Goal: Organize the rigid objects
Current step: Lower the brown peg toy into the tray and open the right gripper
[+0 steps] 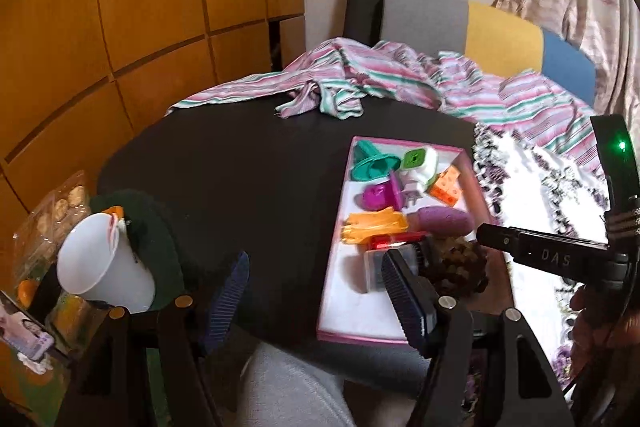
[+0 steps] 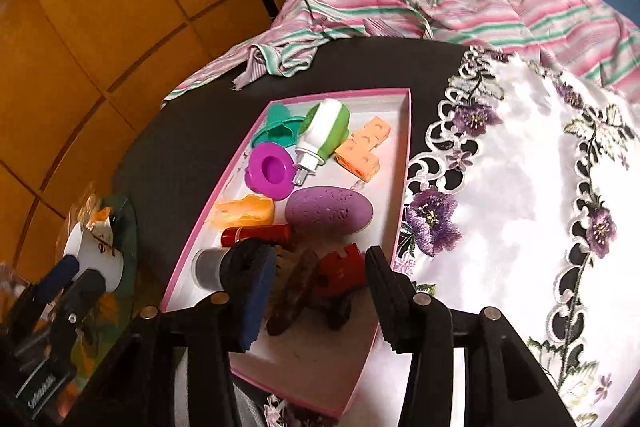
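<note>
The right gripper (image 2: pixel 320 291) hangs part-open over the near end of the pink-rimmed box (image 2: pixel 404 155) on the worktop, nothing pressed between its pads. Just below lie a brown pine cone (image 2: pixel 294 301) and a red toy (image 2: pixel 340 271). The cone looks light, stiff, brittle-scaled; best pinched across its middle. The left gripper (image 1: pixel 316 301) stands open, empty.

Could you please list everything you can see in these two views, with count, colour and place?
box: one, pink-rimmed, on black table
small toys: about ten, mixed colours, inside box
purple egg: one, box middle
red toy: one, between right fingers, not pressed
pine cone: one, brown, beside red toy
embroidered cloth: one, white, right of box
striped cloth: one, pink-green, far edge
cup: one, white, table's left
left gripper: open
right gripper: open
</note>
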`<state>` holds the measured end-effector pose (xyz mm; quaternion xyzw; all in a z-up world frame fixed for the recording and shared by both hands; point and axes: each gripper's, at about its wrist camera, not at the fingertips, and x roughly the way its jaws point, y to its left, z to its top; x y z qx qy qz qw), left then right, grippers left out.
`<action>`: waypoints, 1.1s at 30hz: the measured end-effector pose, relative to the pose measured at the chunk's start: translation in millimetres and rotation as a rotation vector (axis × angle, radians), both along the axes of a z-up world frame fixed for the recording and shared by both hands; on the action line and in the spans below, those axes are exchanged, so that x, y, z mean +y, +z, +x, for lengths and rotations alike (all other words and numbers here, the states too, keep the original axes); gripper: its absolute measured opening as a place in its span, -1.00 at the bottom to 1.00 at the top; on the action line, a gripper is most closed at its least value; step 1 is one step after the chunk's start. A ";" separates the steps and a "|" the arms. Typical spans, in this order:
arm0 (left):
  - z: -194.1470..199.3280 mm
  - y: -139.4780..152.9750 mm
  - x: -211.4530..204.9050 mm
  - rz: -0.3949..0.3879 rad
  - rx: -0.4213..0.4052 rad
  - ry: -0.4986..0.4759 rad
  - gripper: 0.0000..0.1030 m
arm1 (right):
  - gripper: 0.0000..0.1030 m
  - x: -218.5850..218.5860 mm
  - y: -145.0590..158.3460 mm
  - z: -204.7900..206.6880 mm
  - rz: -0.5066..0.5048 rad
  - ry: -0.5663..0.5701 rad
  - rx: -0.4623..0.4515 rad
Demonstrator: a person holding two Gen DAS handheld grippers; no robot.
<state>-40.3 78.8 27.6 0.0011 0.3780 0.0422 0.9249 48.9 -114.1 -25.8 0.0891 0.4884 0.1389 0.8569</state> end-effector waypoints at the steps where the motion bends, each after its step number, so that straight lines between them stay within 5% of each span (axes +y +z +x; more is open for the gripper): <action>1: 0.7 -0.3 -0.6 0.012 0.005 0.000 0.36 | -0.07 3.3 -2.7 0.1 0.001 0.015 0.010; 11: 6.9 -3.8 -8.3 0.092 0.048 -0.013 0.36 | -0.07 25.6 -5.1 -29.4 -0.011 0.099 0.036; 21: 20.1 4.2 -12.1 0.088 0.076 -0.011 0.36 | 0.86 19.3 48.5 -39.1 -0.192 -0.104 -0.132; 33: 25.8 13.0 -17.9 0.109 0.063 -0.024 0.35 | 0.93 32.9 50.5 -28.9 -0.330 -0.210 -0.093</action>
